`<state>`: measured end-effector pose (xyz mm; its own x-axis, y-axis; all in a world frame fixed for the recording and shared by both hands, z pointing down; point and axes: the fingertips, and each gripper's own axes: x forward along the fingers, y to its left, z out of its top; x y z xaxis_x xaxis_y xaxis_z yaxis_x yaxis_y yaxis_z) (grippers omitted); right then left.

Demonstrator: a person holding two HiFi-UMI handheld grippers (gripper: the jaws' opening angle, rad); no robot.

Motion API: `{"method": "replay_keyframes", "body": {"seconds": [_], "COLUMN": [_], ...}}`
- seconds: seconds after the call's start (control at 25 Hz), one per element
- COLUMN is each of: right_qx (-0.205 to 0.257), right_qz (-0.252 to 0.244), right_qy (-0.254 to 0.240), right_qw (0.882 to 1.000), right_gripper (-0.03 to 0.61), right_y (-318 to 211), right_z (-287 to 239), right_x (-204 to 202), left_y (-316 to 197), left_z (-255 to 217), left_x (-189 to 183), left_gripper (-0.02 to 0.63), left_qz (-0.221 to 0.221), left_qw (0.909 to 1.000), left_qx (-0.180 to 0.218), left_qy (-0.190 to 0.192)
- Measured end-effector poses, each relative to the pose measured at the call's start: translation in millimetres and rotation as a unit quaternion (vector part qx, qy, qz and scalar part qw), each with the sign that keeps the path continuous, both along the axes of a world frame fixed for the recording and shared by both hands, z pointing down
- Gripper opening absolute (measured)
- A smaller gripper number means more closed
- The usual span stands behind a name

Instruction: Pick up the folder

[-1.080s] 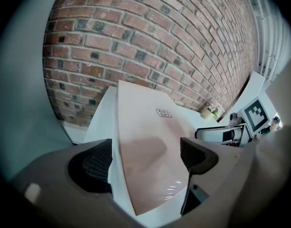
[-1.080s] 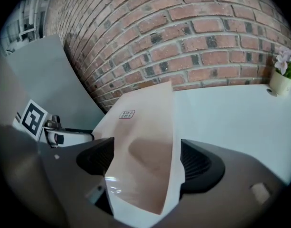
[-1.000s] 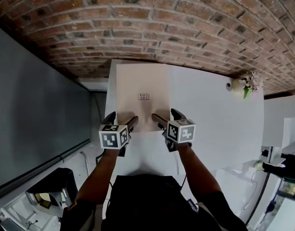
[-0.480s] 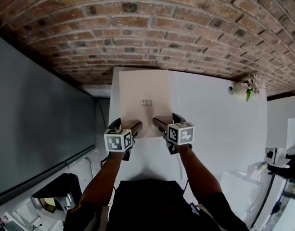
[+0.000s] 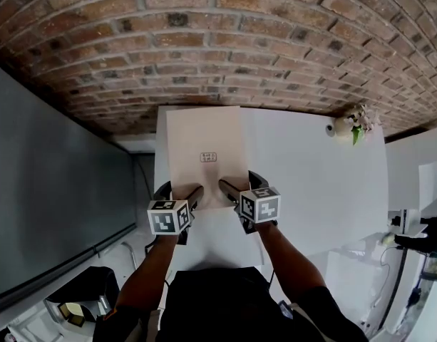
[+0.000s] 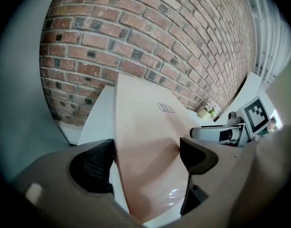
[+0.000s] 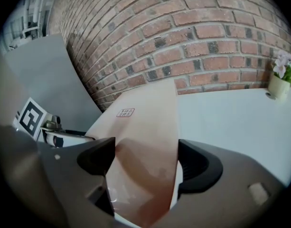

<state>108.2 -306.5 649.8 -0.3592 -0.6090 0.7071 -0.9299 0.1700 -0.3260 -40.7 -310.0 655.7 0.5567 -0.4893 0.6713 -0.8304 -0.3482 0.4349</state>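
Note:
A pale pink folder [image 5: 204, 144] with a small label [image 5: 208, 157] lies flat on the white table [image 5: 311, 184], its far end towards the brick wall. My left gripper [image 5: 181, 189] is at its near left corner and my right gripper [image 5: 239, 182] at its near right corner. In the left gripper view the folder [image 6: 145, 127] runs between the wide-apart jaws of the left gripper [image 6: 147, 158]. The right gripper view shows the same: the folder [image 7: 145, 127] passes between the spread jaws of the right gripper [image 7: 145, 160]. Both grippers are open.
A brick wall [image 5: 204, 41] rises just behind the table. A small pot of flowers [image 5: 346, 127] stands at the back right corner. A dark grey panel [image 5: 54, 191] flanks the table's left edge, and the folder lies close to that edge.
Both grippers stay at the folder's near corners with their jaws spread as before. Only the head view has shifted slightly.

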Motion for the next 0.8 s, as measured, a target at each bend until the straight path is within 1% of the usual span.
{"method": "replay_keyframes", "body": {"seconds": [0.16,0.4,0.64,0.8], "right_qx": [0.02,0.031,0.067,0.089], "right_qz": [0.006,0.02,0.042,0.056], "right_qy": [0.009,0.018,0.019,0.016], "right_qw": [1.0,0.999,0.997,0.994], "right_gripper": [0.417,0.419,0.419,0.419], "right_y": [12,47,81,105], "right_z": [-20,-49,-77,-97], "right_x": [-2,-9,-14,-10], "left_y": [10,38,63,84], "left_z": [-14,-41,-69,-92], "left_x": [-2,-7,-9,-5], "left_gripper": [0.44,0.44,0.44,0.44], "left_qz": [0.008,0.026,0.054,0.06], "left_qw": [0.9998,0.9985,0.9949,0.9922], "left_qx": [0.018,0.044,0.08,0.105], "left_qy": [0.01,0.021,0.03,0.029]}}
